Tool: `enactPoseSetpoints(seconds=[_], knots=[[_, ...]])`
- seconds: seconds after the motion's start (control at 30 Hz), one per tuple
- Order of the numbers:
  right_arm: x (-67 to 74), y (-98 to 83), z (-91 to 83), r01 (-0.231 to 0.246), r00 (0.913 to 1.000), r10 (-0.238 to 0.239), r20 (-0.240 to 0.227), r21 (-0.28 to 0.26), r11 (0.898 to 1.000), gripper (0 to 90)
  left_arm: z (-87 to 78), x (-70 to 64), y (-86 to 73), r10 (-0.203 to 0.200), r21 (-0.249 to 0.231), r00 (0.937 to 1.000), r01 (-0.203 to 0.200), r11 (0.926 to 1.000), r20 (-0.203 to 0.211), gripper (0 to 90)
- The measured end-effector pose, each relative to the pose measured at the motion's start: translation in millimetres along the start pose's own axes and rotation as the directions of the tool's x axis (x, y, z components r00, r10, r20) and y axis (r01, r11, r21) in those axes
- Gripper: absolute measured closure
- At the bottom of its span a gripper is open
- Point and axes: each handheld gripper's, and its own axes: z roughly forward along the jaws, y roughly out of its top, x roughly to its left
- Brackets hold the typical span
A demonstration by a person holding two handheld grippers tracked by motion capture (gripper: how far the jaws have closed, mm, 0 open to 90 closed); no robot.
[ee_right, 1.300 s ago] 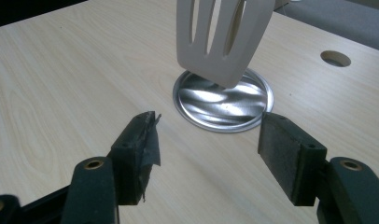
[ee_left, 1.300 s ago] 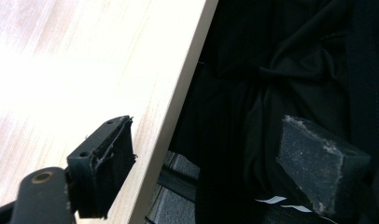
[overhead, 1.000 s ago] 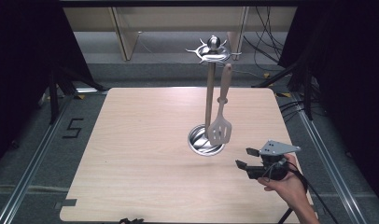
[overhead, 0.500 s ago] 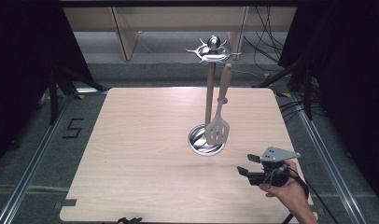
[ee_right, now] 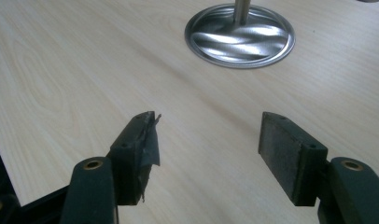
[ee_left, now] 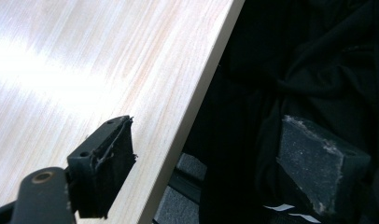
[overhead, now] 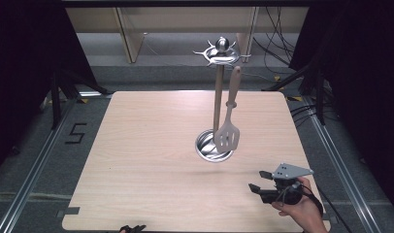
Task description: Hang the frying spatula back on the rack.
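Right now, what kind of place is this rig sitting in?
Most likely a lab or recording bay, not a kitchen: a bare wooden table ringed by black curtains, loose cables on the floor behind, and a lone utensil stand with one spatula as prop.

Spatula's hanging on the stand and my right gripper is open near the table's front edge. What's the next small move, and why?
Probably draw the right gripper further back toward the near edge. Its jaws stand open with nothing between them, and the spatula hangs from the stand, apart from the gripper, so nothing seems left to hold.
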Motion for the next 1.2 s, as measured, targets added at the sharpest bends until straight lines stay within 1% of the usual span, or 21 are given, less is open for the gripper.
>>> enactPoseSetpoints(seconds=[0.1,0.13,0.17,0.23,0.27,0.33,0.37,0.4,0.43,0.47,0.57,0.6,0.63,0.67,0.77,0.8,0.9,0.97,1.03,1.13,1.2], knots=[[4.6,-7.8,-2.3,-0.032,0.9995,0.032,-0.001,0.008,0.999,37.9,1.3,0.6,-0.7,-0.019,-0.003,0.9998,0.019,0.9998,0.009,17.5],[3.9,-9.5,-2.4,-0.016,0.9998,0.016,0.006,-0.002,1.000,37.8,0.6,1.9,-0.7,-0.011,0.012,0.9999,0.011,0.9999,0.005,17.5],[2.7,-11.6,-2.3,-0.009,0.9999,0.009,-0.010,-0.007,1.000,37.8,1.0,0.8,-1.2,-0.031,-0.004,0.9995,0.031,0.9995,0.002,17.5],[6.5,-15.9,-4.3,-0.037,0.9992,0.037,-0.010,0.000,0.999,37.6,0.4,3.5,-1.1,-0.027,0.007,0.9996,0.027,0.9996,-0.006,17.5],[4.8,-17.2,-5.4,-0.010,0.9999,0.010,-0.001,-0.003,1.000,37.5,0.7,3.4,-1.3,-0.041,-0.001,0.9992,0.041,0.9992,-0.003,17.5],[6.4,-20.5,-6.3,-0.019,0.9997,0.019,-0.014,-0.013,1.000,37.4,-1.2,5.4,-2.0,-0.056,-0.003,0.9984,0.056,0.9984,-0.005,17.4],[10.3,-21.6,-8.0,-0.059,0.9982,0.059,-0.011,0.004,0.998,37.3,-1.6,6.1,-2.5,-0.066,-0.007,0.9976,0.066,0.9978,-0.020,17.4],[9.9,-23.1,-8.0,-0.036,0.9993,0.036,-0.003,-0.006,0.999,37.3,-1.5,6.4,-2.8,-0.074,-0.004,0.9972,0.074,0.9972,-0.009,17.4],[11.1,-24.1,-8.3,-0.042,0.9991,0.042,-0.010,0.000,0.999,37.2,-1.6,6.9,-3.2,-0.077,-0.004,0.9969,0.077,0.9970,-0.014,17.4],[10.2,-25.1,-8.2,-0.019,0.9998,0.019,-0.003,-0.008,1.000,37.2,-1.7,7.5,-3.4,-0.079,0.002,0.9964,0.079,0.9968,-0.030,17.3],[12.9,-28.5,-7.3,0.000,0.9999,0.000,-0.013,0.002,1.000,37.0,-0.9,7.5,-3.5,-0.078,0.003,0.9964,0.078,0.9969,-0.033,17.3],[15.6,-29.9,-7.9,-0.020,0.9998,0.020,0.009,0.007,1.000,36.9,-0.5,7.4,-3.4,-0.077,0.003,0.9965,0.077,0.9970,-0.034,17.3],[14.5,-30.2,-7.5,0.000,1.0000,0.000,-0.002,0.008,1.000,36.9,-1.4,7.0,-3.1,-0.081,0.001,0.9967,0.081,0.9967,-0.011,17.3],[18.1,-31.7,-8.2,-0.018,0.9997,0.018,0.018,0.019,1.000,36.9,-1.7,6.7,-3.3,-0.082,-0.004,0.9964,0.082,0.9966,-0.021,17.3],[17.3,-32.7,-7.2,0.015,0.9999,-0.015,0.005,0.023,1.000,36.7,-1.9,6.9,-3.3,-0.083,-0.003,0.9963,0.083,0.9965,-0.023,17.3],[18.2,-33.1,-8.3,0.018,0.9996,-0.018,0.023,0.023,1.000,36.6,-1.6,7.7,-3.3,-0.081,0.000,0.9964,0.081,0.9967,-0.023,17.3],[19.0,-34.5,-8.8,0.023,0.9995,-0.024,0.019,0.027,0.999,36.5,-0.8,7.3,-3.4,-0.081,0.001,0.9963,0.081,0.9967,-0.030,17.2],[21.9,-36.3,-9.2,-0.002,0.9998,0.001,0.020,0.035,0.999,36.4,-1.0,6.8,-3.4,-0.085,-0.002,0.9961,0.085,0.9964,-0.024,17.2],[20.9,-37.1,-8.7,0.024,0.9996,-0.025,0.014,0.034,0.999,36.3,-1.4,6.7,-3.4,-0.083,-0.001,0.9962,0.083,0.9966,-0.029,17.2],[24.0,-38.7,-8.9,0.007,0.9998,-0.008,0.016,0.038,0.999,36.0,-2.0,7.0,-3.3,-0.082,-0.001,0.9964,0.082,0.9966,-0.022,17.2],[23.6,-39.0,-9.3,0.029,0.9993,-0.029,0.022,0.034,0.999,35.6,-2.1,7.0,-3.4,-0.082,-0.001,0.9964,0.082,0.9967,-0.023,17.2]])
